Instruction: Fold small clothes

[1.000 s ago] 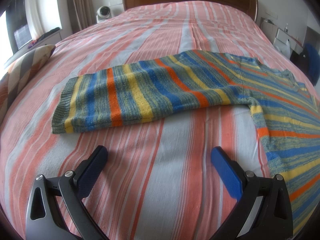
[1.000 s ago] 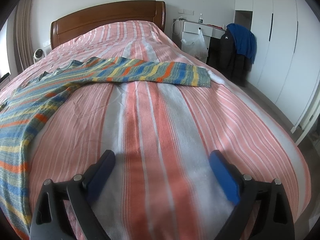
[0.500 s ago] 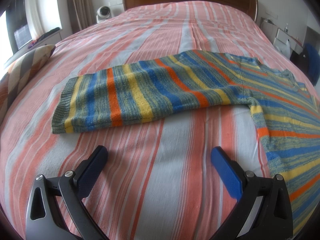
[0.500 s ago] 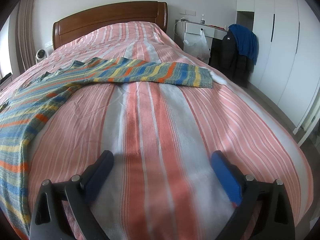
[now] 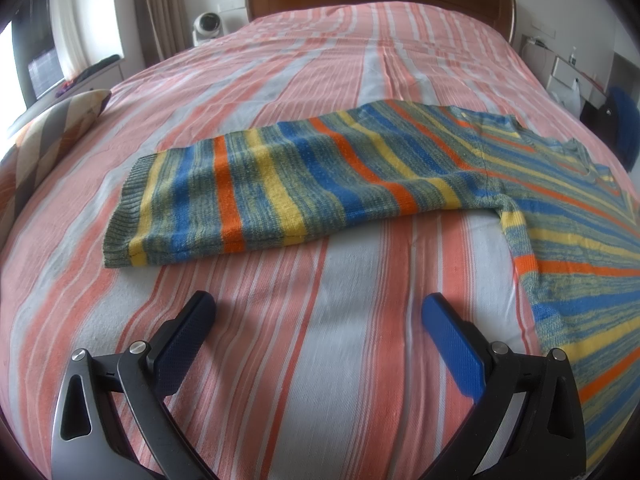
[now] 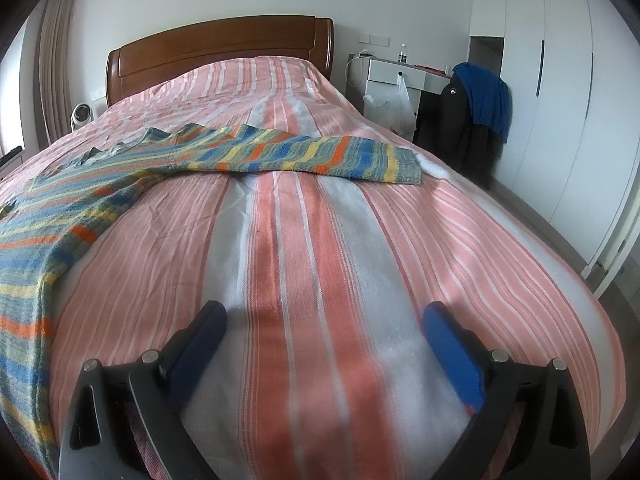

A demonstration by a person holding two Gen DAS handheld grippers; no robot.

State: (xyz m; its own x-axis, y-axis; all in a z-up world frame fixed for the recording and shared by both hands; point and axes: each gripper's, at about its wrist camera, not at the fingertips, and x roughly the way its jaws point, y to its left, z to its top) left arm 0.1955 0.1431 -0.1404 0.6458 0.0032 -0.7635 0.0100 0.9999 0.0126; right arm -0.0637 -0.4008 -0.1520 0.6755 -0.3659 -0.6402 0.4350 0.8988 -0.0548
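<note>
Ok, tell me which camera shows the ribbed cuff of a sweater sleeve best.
The left wrist view: the striped sweater has its sleeve spread just ahead of the open left gripper, ribbed cuff large and sharp. The right wrist view shows the other sleeve's cuff, farther off and foreshortened, beyond the open right gripper.

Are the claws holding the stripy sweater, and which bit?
No. The left claw and the right claw are both open and empty, over the bedspread. The sweater lies flat, untouched.
</note>
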